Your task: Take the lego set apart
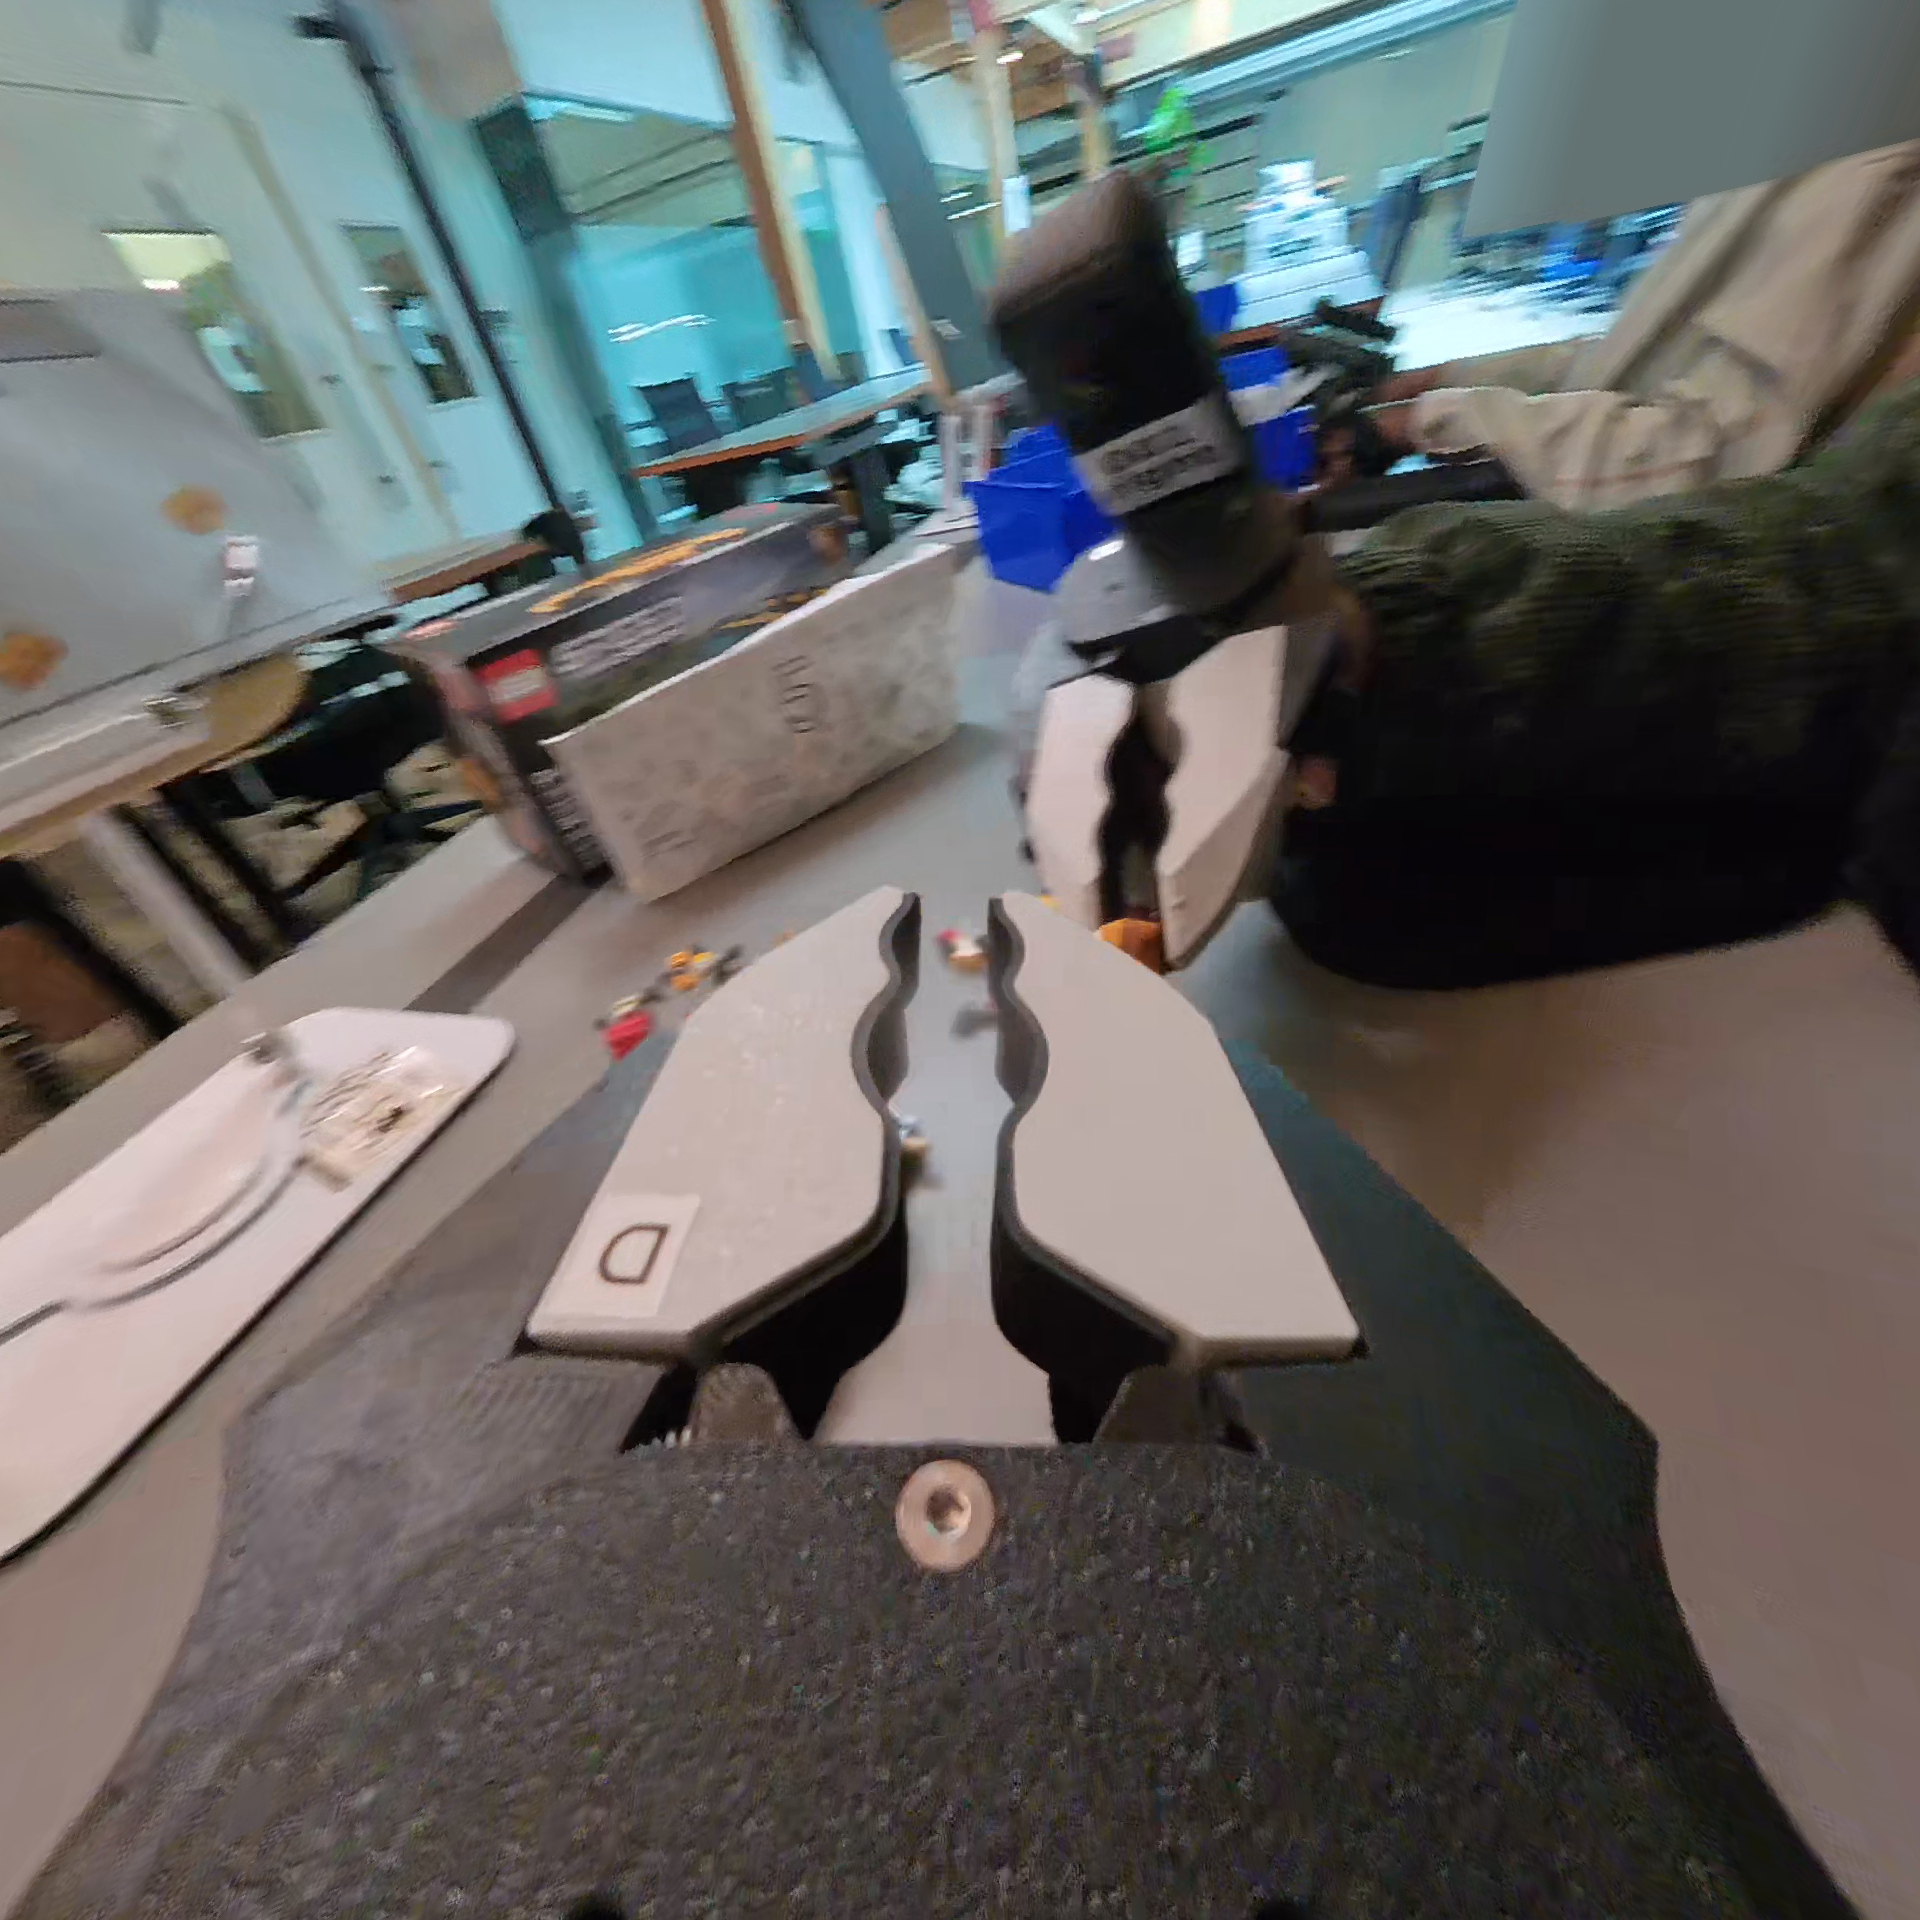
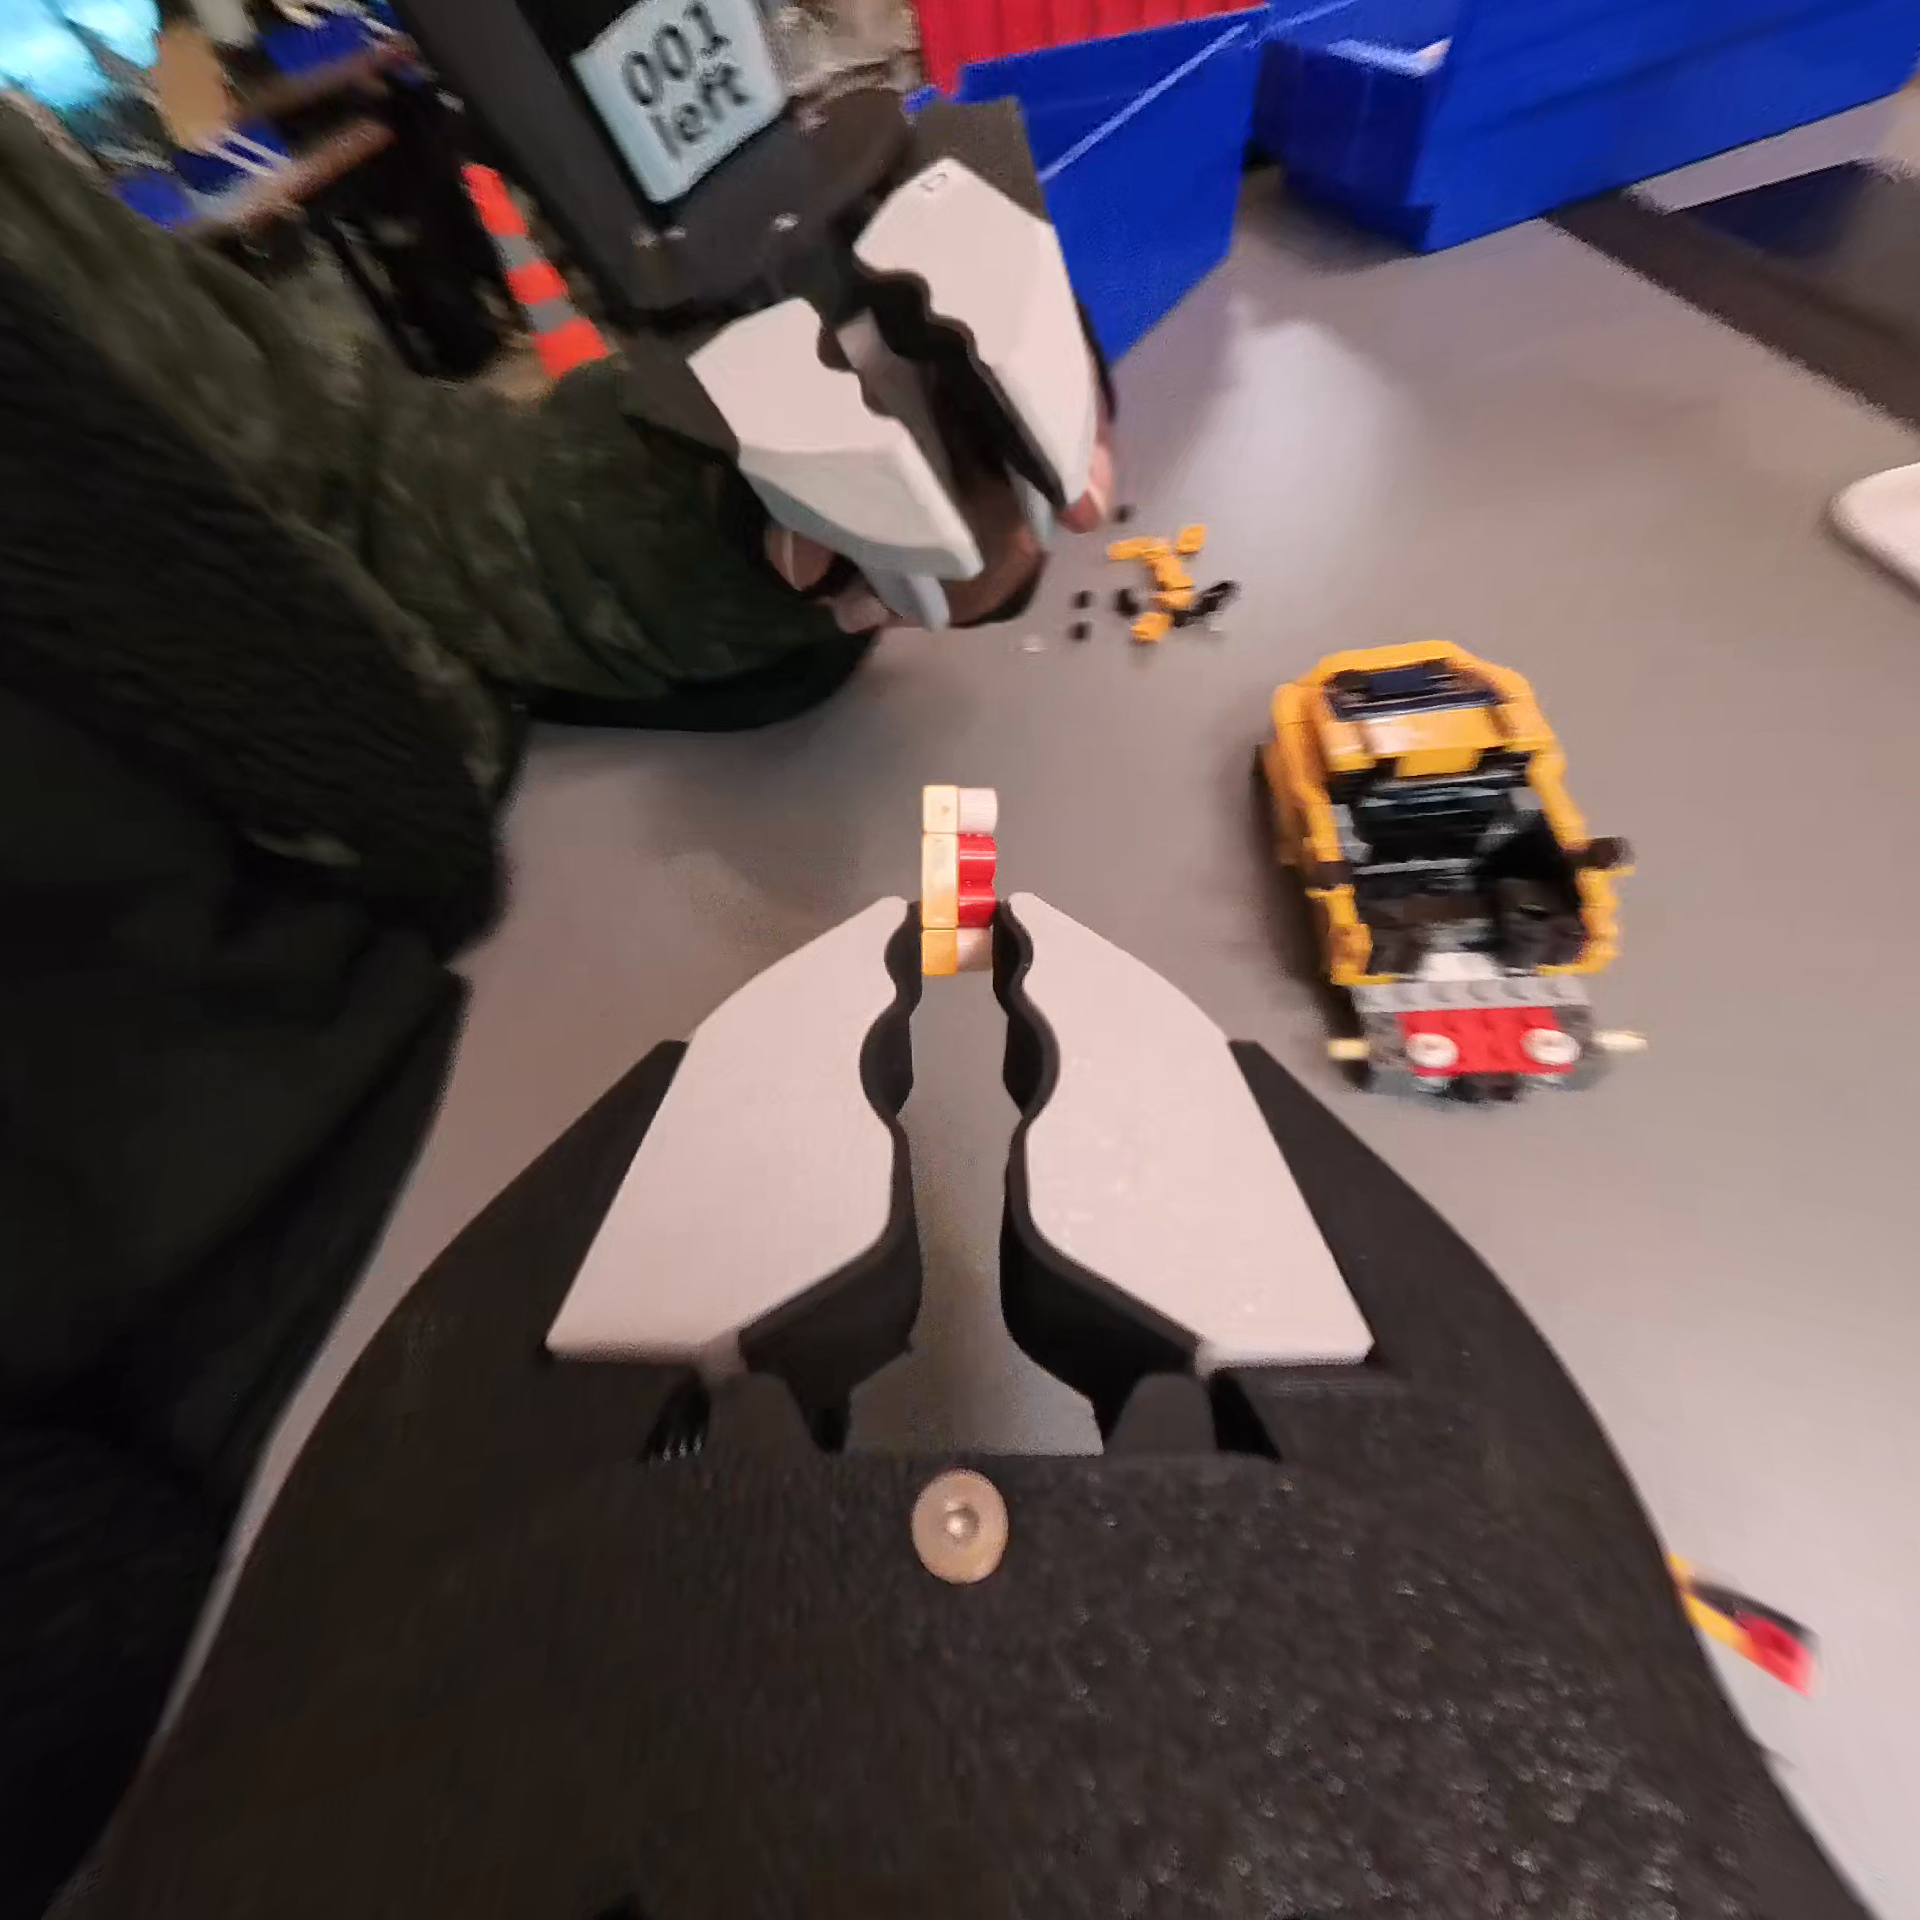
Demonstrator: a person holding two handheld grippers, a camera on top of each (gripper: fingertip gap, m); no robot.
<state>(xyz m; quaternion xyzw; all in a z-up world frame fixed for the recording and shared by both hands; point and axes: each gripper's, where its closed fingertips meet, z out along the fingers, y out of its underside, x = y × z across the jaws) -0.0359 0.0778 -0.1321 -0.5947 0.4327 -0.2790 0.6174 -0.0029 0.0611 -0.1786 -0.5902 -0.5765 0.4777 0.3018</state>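
A yellow lego car [image 2: 1444, 862] with an open black interior and a red rear stands on the grey table, to the right of my right gripper [image 2: 958, 914]. That gripper is shut on a small stack of tan, red and white lego pieces [image 2: 958, 862], held upright above the table. My left gripper [image 1: 954, 909] has a narrow gap between its fingers and nothing in it. It also shows in the right wrist view [image 2: 992, 551], pointing down near loose pieces. The right gripper shows in the left wrist view [image 1: 1138, 925], tips down.
Loose yellow and black pieces [image 2: 1164, 582] lie behind the car, and more [image 1: 675, 977] lie ahead of my left gripper. A white tray [image 1: 208, 1195] sits at the left, a lego box [image 1: 644, 707] behind it, blue bins [image 2: 1143, 208] at the back. A green sleeve [image 2: 260, 520] is at the left. The grippers' ends are close to 7 centimetres from one another.
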